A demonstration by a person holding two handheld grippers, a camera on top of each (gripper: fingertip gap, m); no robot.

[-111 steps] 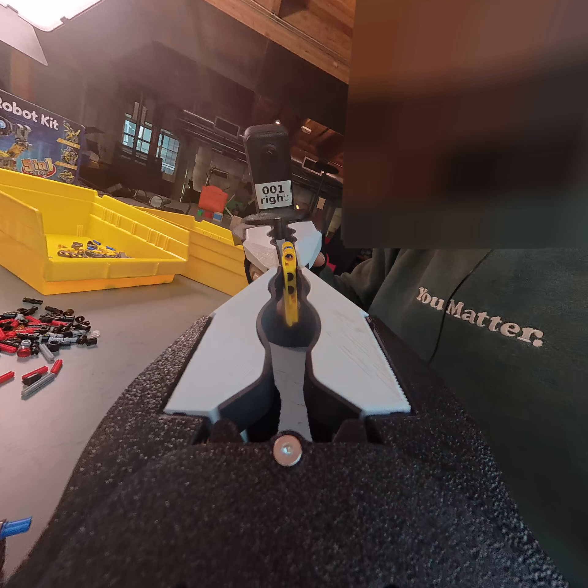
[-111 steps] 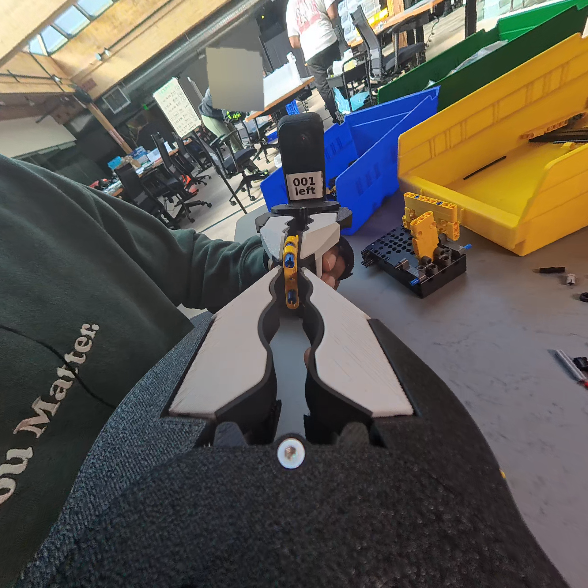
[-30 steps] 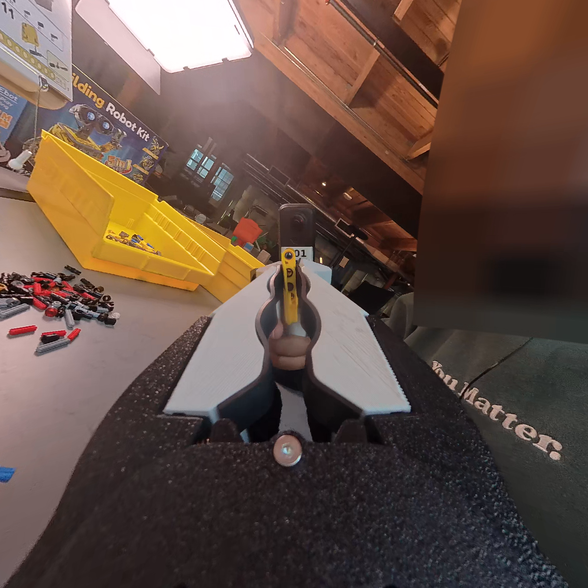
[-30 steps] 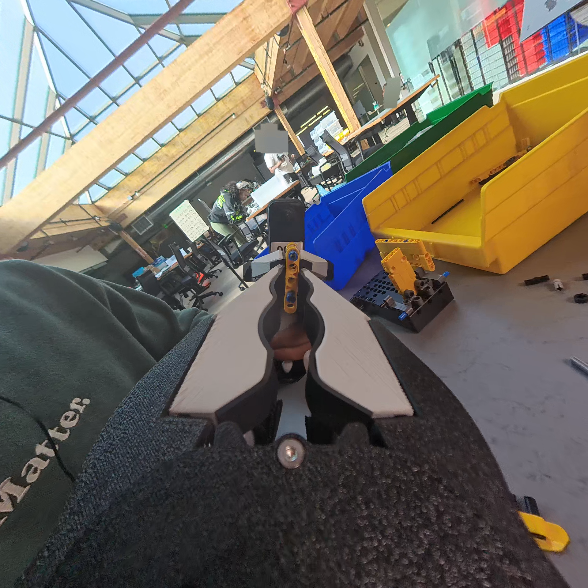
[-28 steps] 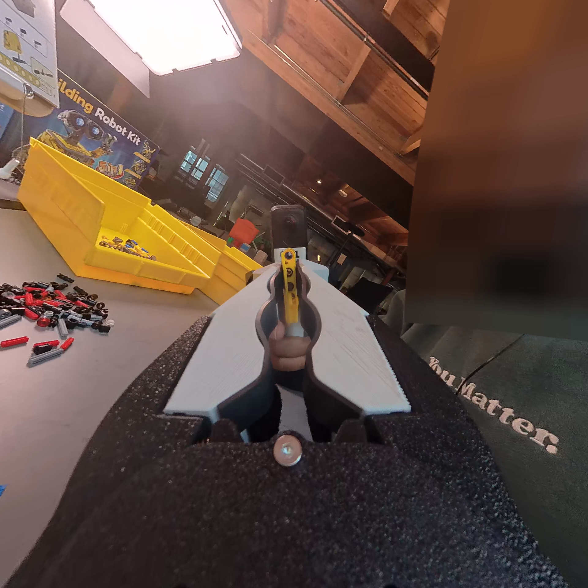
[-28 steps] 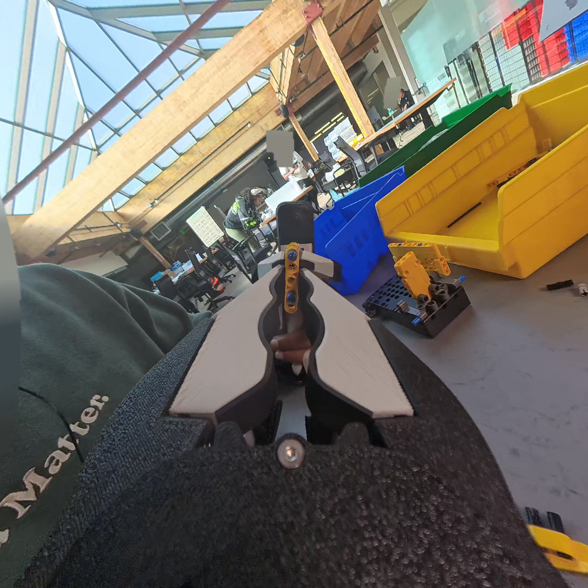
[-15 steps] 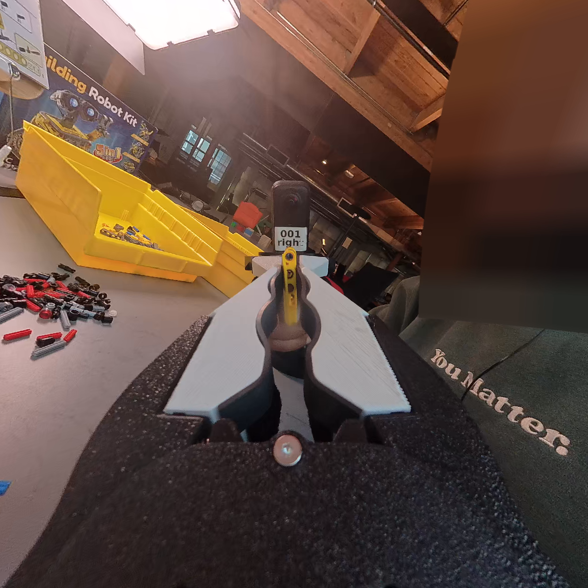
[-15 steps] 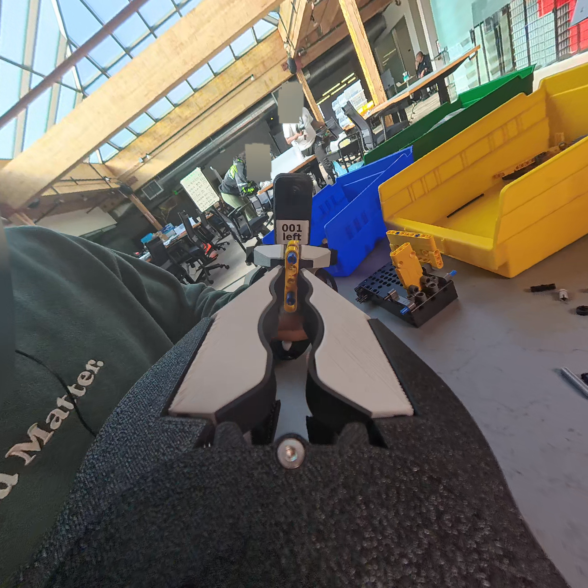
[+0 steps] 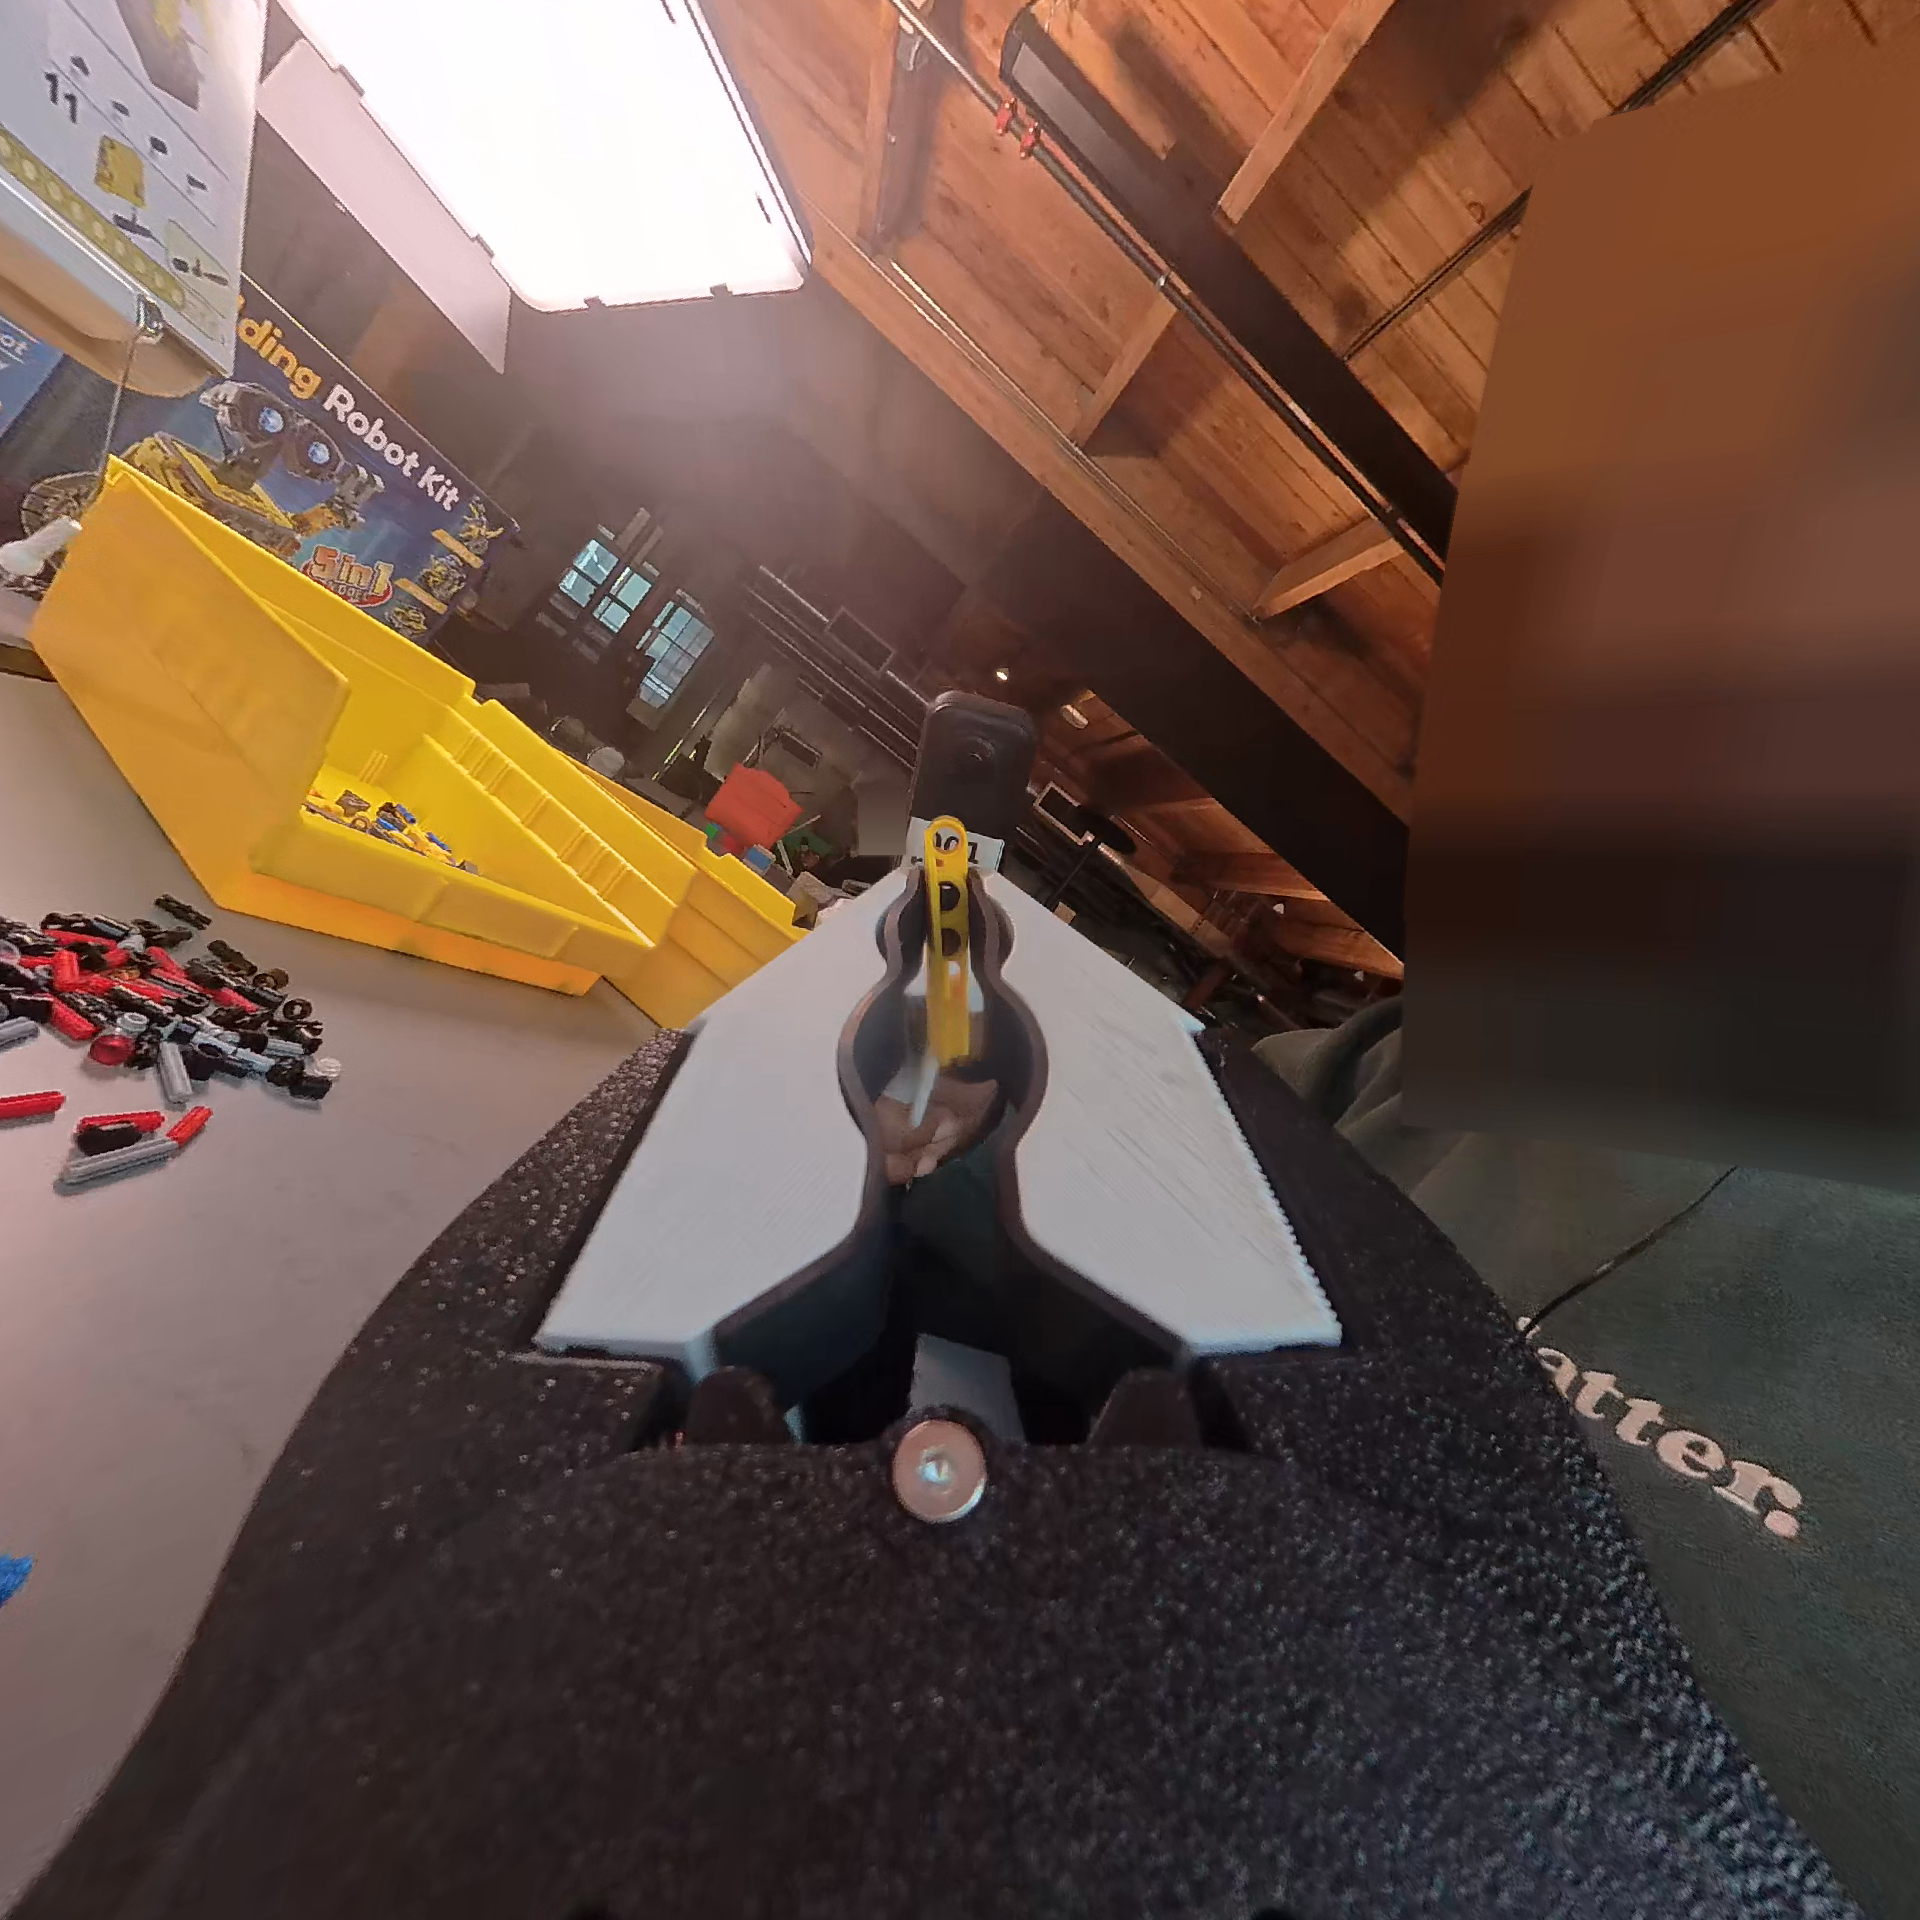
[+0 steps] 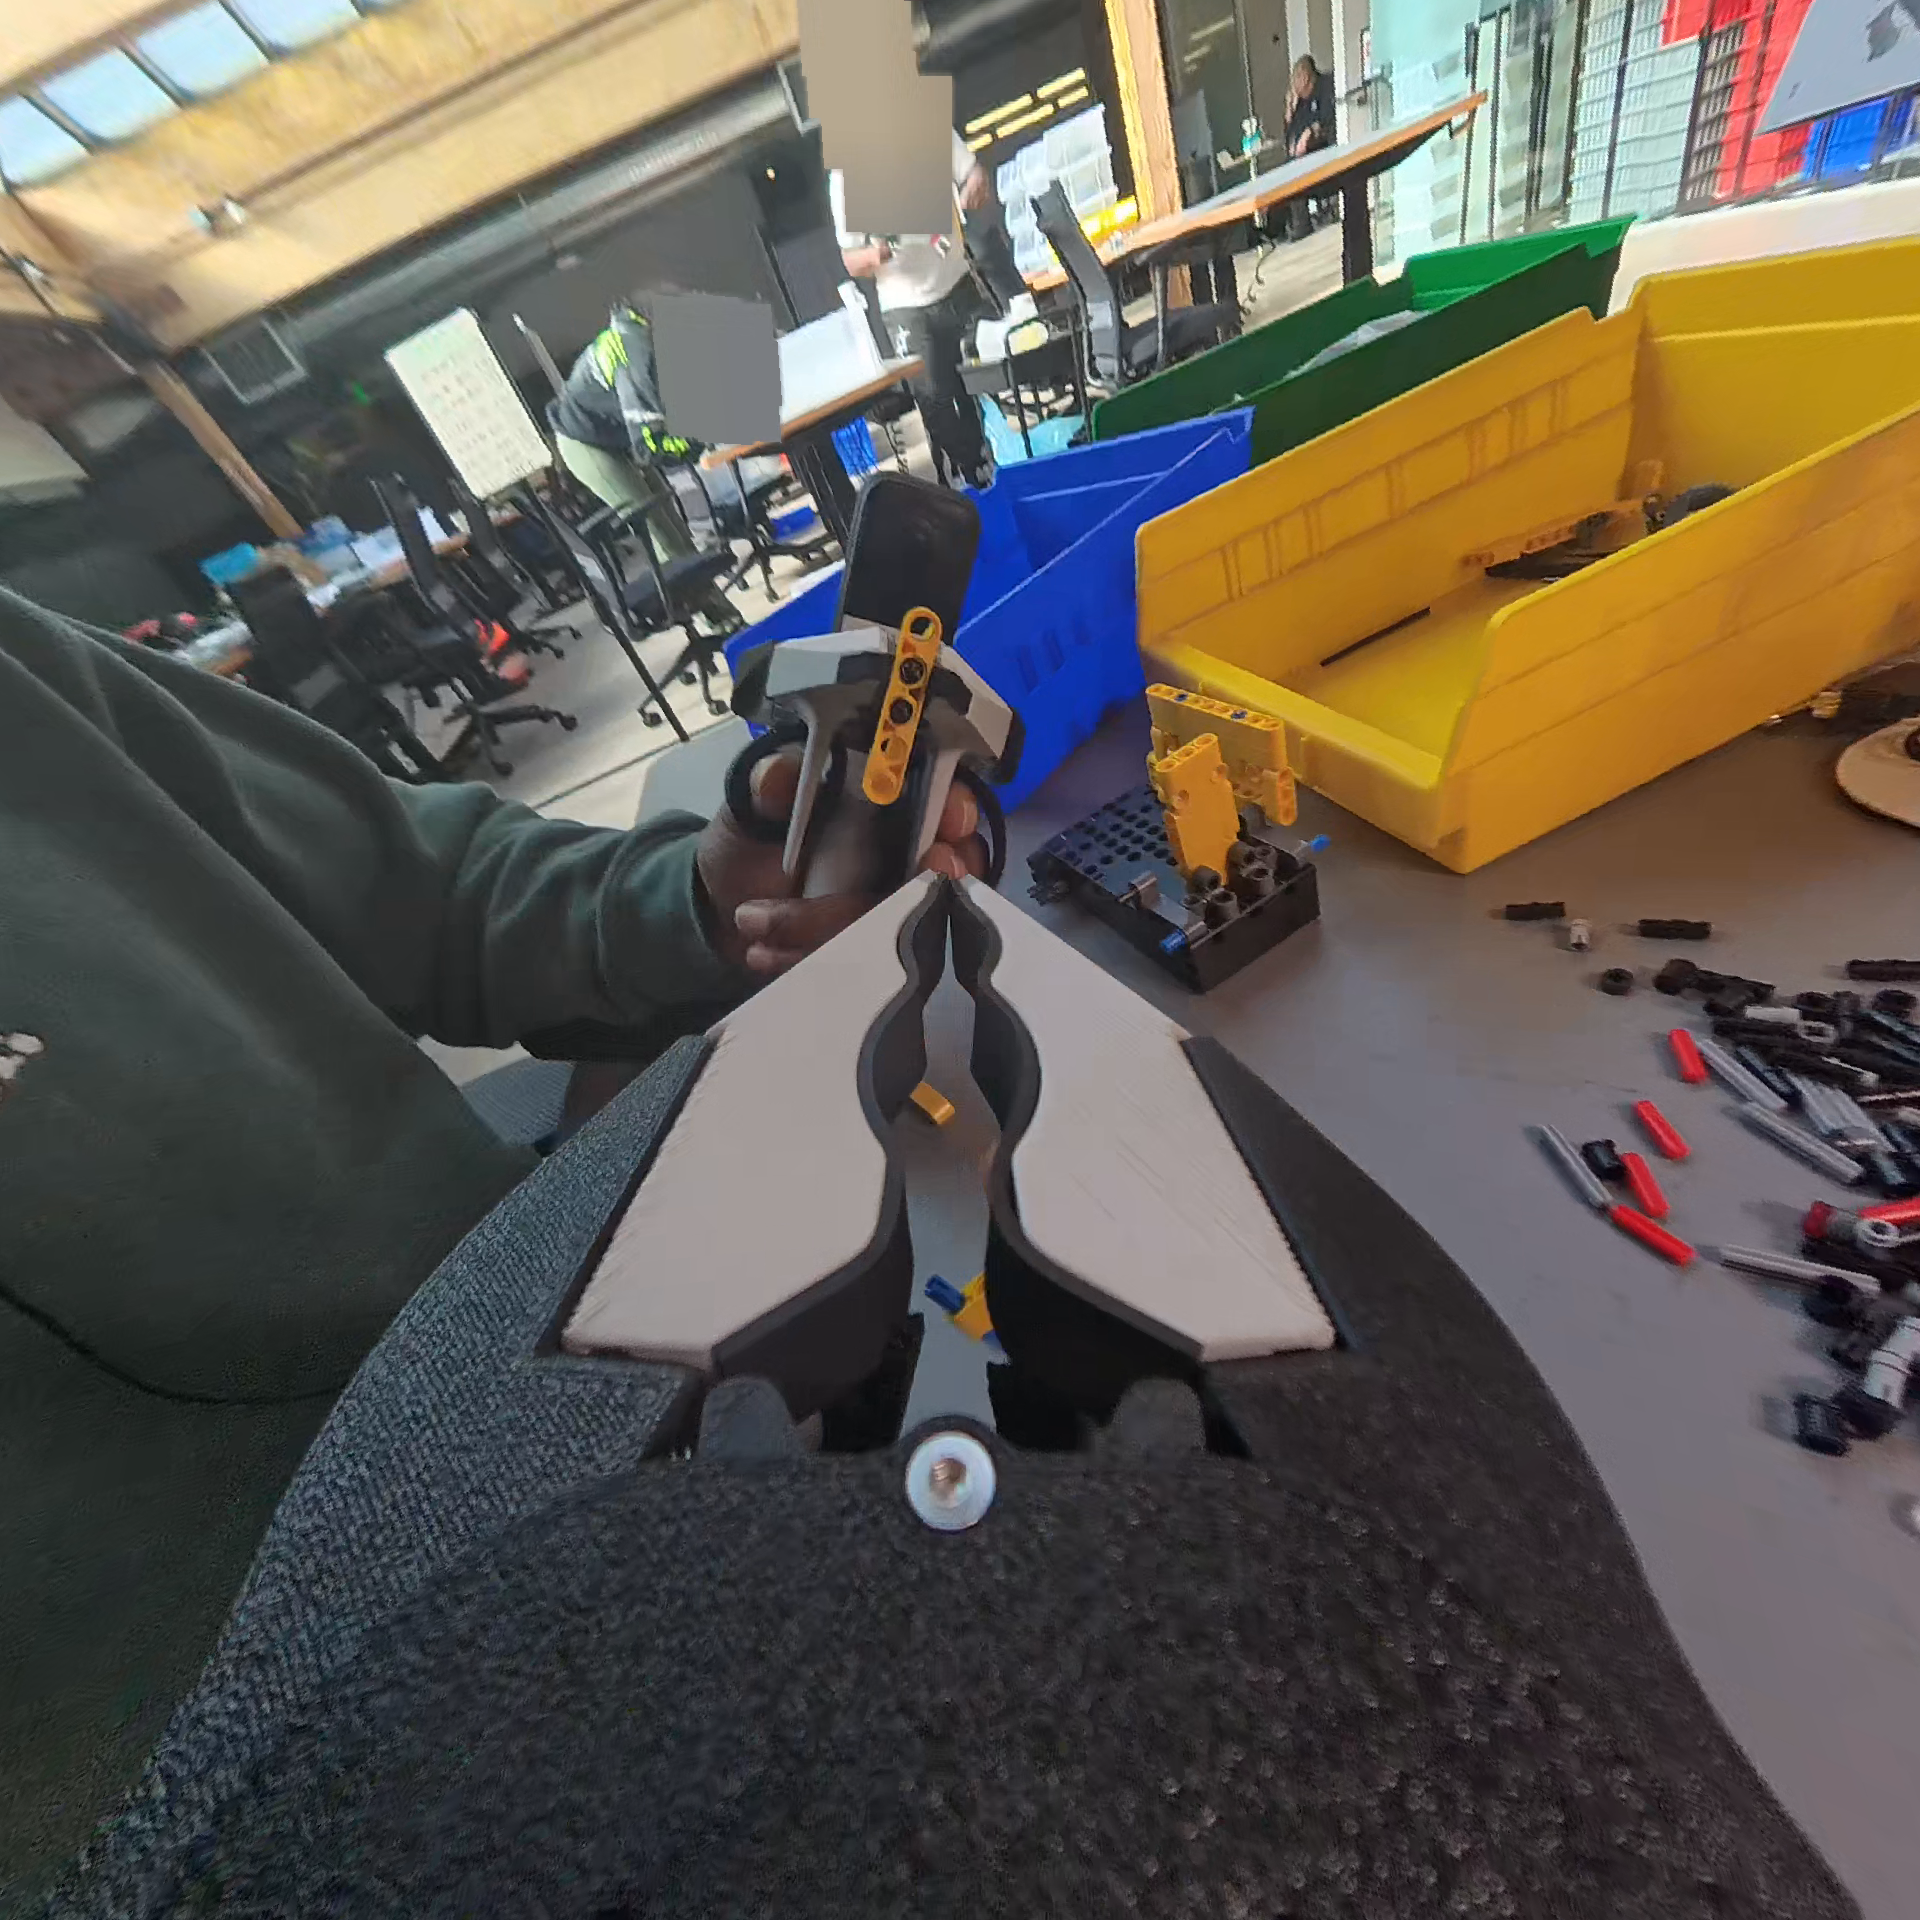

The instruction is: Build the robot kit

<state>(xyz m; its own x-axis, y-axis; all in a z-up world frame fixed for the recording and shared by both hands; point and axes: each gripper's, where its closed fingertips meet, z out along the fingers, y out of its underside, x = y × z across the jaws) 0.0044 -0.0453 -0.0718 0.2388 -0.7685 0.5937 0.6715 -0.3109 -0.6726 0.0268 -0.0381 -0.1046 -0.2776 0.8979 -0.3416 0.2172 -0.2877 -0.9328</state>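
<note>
Firstly, left wrist view: my left gripper (image 9: pixel 948 883) was clamped on a yellow beam (image 9: pixel 948 935), which stood upright between the tips above the table (image 9: pixel 260 1247). Left of it lay loose pins (image 9: pixel 135 1029) and a yellow bin (image 9: pixel 312 810); a green sleeve (image 9: pixel 1714 1351) filled the right.

Secondly, right wrist view: my right gripper (image 10: pixel 948 881) was closed to a bare slit, holding nothing. Just beyond it the left gripper (image 10: pixel 883 727) held the beam (image 10: pixel 902 704), tilted. Near stood a black plate (image 10: pixel 1184 883) with yellow parts, a blue bin (image 10: pixel 1081 582), a yellow bin (image 10: pixel 1507 582) and scattered pins (image 10: pixel 1787 1081).

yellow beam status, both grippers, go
Left gripper shut on yellow beam. Right gripper shut, empty, just below it. Nothing between them.
</note>
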